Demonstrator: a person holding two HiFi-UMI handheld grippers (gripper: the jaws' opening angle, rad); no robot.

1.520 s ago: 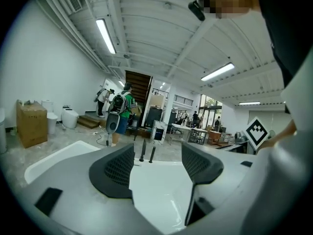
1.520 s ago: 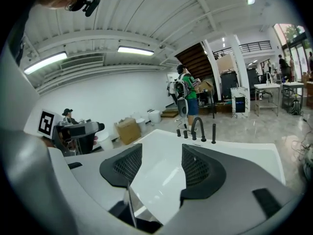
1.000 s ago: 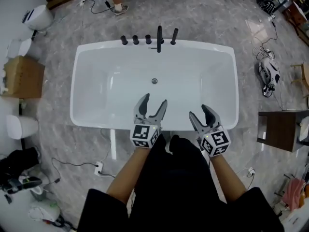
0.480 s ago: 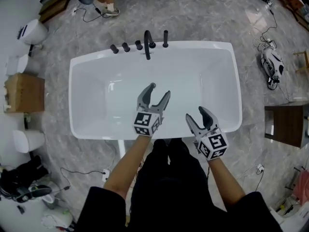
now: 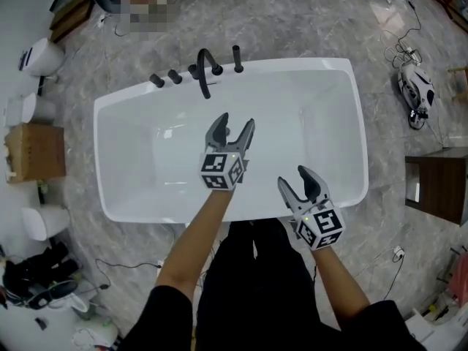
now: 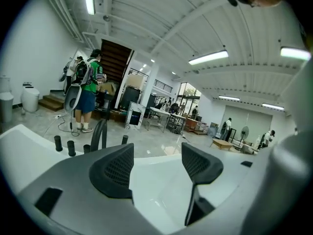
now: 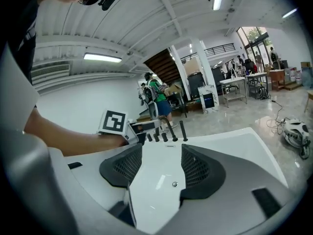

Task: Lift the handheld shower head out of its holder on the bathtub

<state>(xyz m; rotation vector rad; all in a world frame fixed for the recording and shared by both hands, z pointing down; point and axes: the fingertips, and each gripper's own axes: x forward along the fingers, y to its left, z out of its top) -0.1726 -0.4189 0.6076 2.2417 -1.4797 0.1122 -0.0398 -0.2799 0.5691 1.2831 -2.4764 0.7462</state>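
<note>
Shower head (image 5: 237,58), a slim black rod, stands upright in its holder on the far rim of a white bathtub (image 5: 314,115), seen from above. It sits just right of a curved black spout (image 5: 205,70), with three short black knobs (image 5: 174,76) in a row further left. Nothing touches it.

The left gripper (image 5: 235,126) hovers over the middle of the tub, its jaws spread wide and empty, pointing toward the fittings. The right gripper (image 5: 294,183) hangs nearer the person, above the near rim, jaws also apart with nothing between them.

From the left gripper view, the shower head (image 6: 124,139) shows beyond the jaws, well apart from them.

The task looks to be in its approach step; the lift has not begun. The next move likely calls for one gripper to reach across the tub to the far rim, bring its open jaws around the rod clear of the spout, close on it, then draw it straight up.
</note>
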